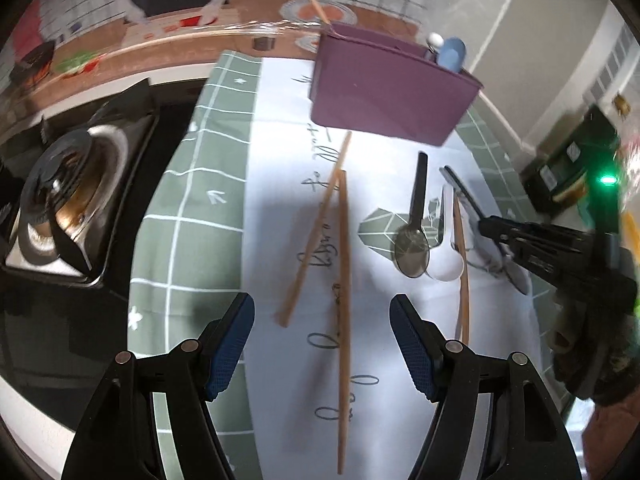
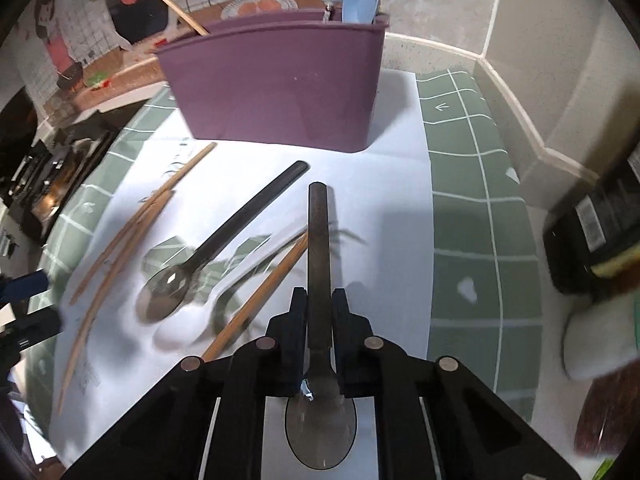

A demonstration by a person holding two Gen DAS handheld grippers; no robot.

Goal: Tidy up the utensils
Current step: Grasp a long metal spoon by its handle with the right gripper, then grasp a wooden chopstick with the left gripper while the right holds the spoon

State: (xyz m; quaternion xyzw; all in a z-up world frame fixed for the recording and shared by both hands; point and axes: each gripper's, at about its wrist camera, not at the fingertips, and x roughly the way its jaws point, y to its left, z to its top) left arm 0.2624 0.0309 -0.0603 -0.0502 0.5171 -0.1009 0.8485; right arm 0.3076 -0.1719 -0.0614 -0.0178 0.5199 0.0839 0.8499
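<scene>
A purple utensil holder (image 1: 384, 88) (image 2: 276, 88) stands at the far end of the white paper, with a chopstick, a blue spoon (image 2: 360, 0) and a white-knobbed utensil in it. My left gripper (image 1: 322, 332) is open above two wooden chopsticks (image 1: 343, 280). My right gripper (image 2: 319, 320) (image 1: 492, 228) is shut on a dark-handled spoon (image 2: 319, 248), handle pointing at the holder. On the paper lie another dark spoon (image 1: 414, 236) (image 2: 208, 256), a white spoon (image 1: 446, 256) and a third chopstick (image 1: 462, 264) (image 2: 260, 296).
A gas stove burner (image 1: 68, 200) sits to the left of the green checked mat (image 1: 188, 216). A dark box (image 2: 596, 224) and a wall corner stand at the right. A tiled wall runs behind the holder.
</scene>
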